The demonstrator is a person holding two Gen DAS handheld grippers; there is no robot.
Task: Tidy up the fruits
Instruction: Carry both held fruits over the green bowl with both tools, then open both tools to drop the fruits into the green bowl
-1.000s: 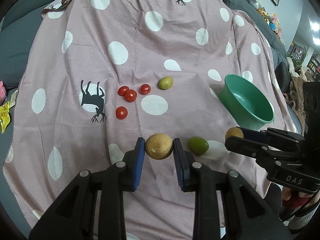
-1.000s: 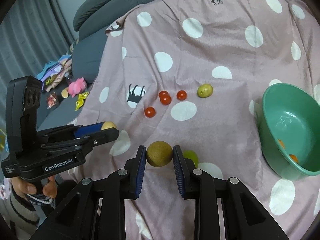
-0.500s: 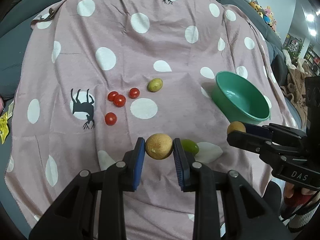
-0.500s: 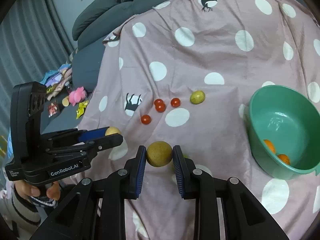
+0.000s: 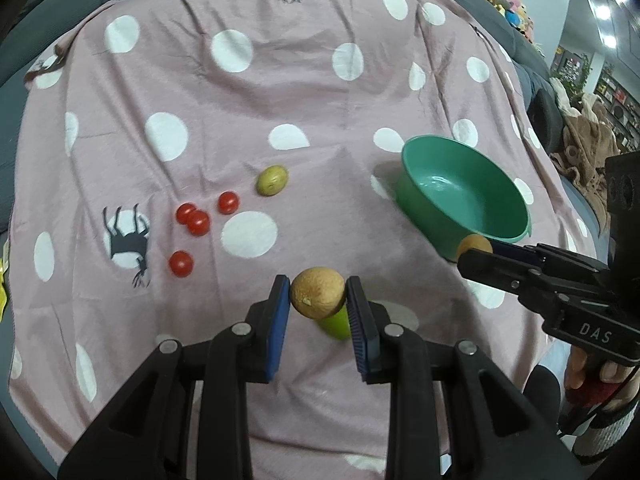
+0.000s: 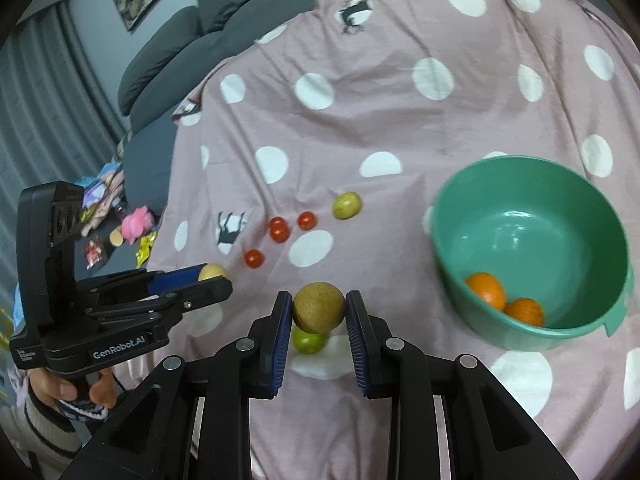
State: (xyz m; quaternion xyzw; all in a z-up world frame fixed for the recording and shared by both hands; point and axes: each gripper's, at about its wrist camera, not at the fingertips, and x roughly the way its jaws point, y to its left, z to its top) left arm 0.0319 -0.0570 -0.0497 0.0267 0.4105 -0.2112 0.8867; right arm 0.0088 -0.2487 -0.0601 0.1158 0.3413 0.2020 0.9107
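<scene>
My left gripper (image 5: 318, 298) is shut on a tan round fruit (image 5: 317, 297), held above the pink dotted cloth (image 5: 280, 80). My right gripper (image 6: 318, 307) is shut on a brown round fruit (image 6: 318, 306). A green lime (image 5: 335, 322) lies on the cloth beneath both grippers and shows in the right wrist view (image 6: 309, 341). The green bowl (image 6: 448, 208) sits at the right with two oranges (image 6: 486, 290) in it. A yellow-green fruit (image 5: 272, 179) and several cherry tomatoes (image 5: 198, 222) lie mid-cloth. The right gripper shows in the left wrist view (image 5: 474, 248), next to the bowl (image 5: 408, 196).
The cloth covers a grey sofa (image 6: 168, 40). Toys and snack packets (image 6: 136, 226) lie on the dark seat to the left of the cloth. Shelves and a blanket (image 5: 588, 136) stand beyond the right edge.
Both grippers have risen and drawn back with their fruits held. The right gripper has swung towards the bowl, so the oranges inside now show.
</scene>
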